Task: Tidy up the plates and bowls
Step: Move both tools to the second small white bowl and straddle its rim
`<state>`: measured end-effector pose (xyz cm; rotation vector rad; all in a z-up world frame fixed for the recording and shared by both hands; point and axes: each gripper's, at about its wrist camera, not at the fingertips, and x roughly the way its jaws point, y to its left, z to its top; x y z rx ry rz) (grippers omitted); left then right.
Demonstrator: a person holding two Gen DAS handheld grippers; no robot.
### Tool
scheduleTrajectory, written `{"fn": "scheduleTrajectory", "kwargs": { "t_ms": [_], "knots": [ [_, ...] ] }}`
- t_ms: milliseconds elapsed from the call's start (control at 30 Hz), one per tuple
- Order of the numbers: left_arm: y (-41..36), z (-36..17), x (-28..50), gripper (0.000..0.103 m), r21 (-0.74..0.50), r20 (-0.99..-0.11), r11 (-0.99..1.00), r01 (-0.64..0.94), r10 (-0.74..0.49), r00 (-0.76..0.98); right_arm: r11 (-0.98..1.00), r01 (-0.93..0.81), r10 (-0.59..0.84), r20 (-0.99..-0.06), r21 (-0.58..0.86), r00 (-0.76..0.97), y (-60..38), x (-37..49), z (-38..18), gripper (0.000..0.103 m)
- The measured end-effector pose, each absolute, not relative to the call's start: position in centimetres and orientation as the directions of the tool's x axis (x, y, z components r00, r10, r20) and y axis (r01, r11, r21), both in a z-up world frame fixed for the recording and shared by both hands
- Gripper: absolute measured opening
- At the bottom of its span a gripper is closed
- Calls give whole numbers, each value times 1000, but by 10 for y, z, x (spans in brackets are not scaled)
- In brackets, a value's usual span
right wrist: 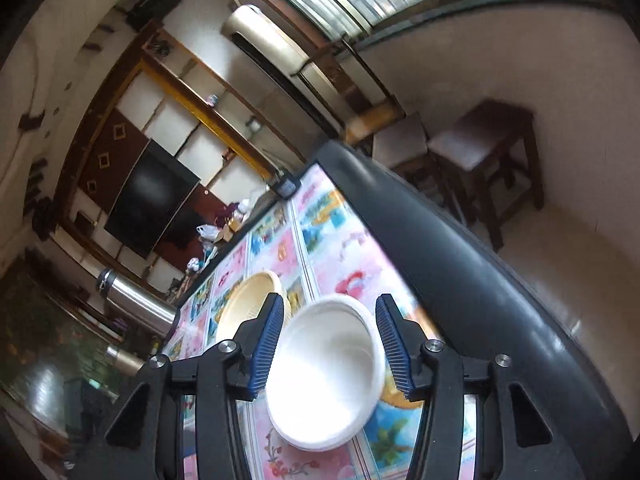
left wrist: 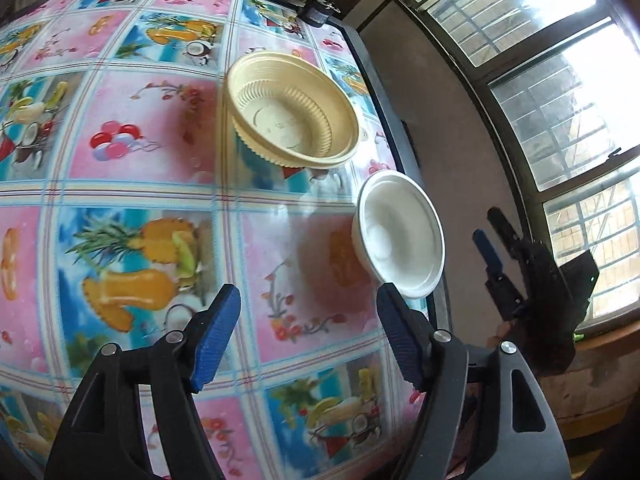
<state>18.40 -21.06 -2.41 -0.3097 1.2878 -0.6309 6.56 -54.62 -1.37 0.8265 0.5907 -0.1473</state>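
Note:
A stack of beige ribbed bowls [left wrist: 292, 112] sits on the fruit-print table [left wrist: 140, 200] toward its right side. A white bowl [left wrist: 400, 236] rests closer to me, right at the table's right edge. My left gripper [left wrist: 310, 316] hovers open above the cloth, just short of the white bowl, holding nothing. My right gripper [left wrist: 486, 224] hangs off the table's edge, to the right of the white bowl and apart from it. In the right wrist view the white bowl [right wrist: 324, 368] shows between the open right gripper [right wrist: 326, 320] fingers, with the beige bowls [right wrist: 248, 308] behind it.
The table has a dark rounded rim [right wrist: 440, 280]. A small black device [left wrist: 320, 12] sits at its far corner. A steel flask [right wrist: 136, 304] stands at the far left side. Wooden stools [right wrist: 480, 148] stand beyond the table by the wall.

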Motion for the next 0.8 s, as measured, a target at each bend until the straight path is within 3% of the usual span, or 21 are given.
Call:
{"fn": "scheduleTrajectory", "kwargs": {
  "t_ms": [233,433,633,800],
  "knots": [
    [-244,-46,215,70,-603,-767,783,155,-622,159,602,381,179,-583,702,792,-563,70,-39,51],
    [-279,-55,219,70,-612,-762,772,170,-634,136,579,418,184,-611,701,770,-561,71,-49,51],
    [-294,-67,221,70,-630,-750,751,197,-654,96,583,432,172,-624,688,762,-554,74,-50,41],
    [-291,-62,220,70,-661,-719,713,235,-691,73,599,448,155,-645,664,749,-544,78,-50,40]
  ]
}}
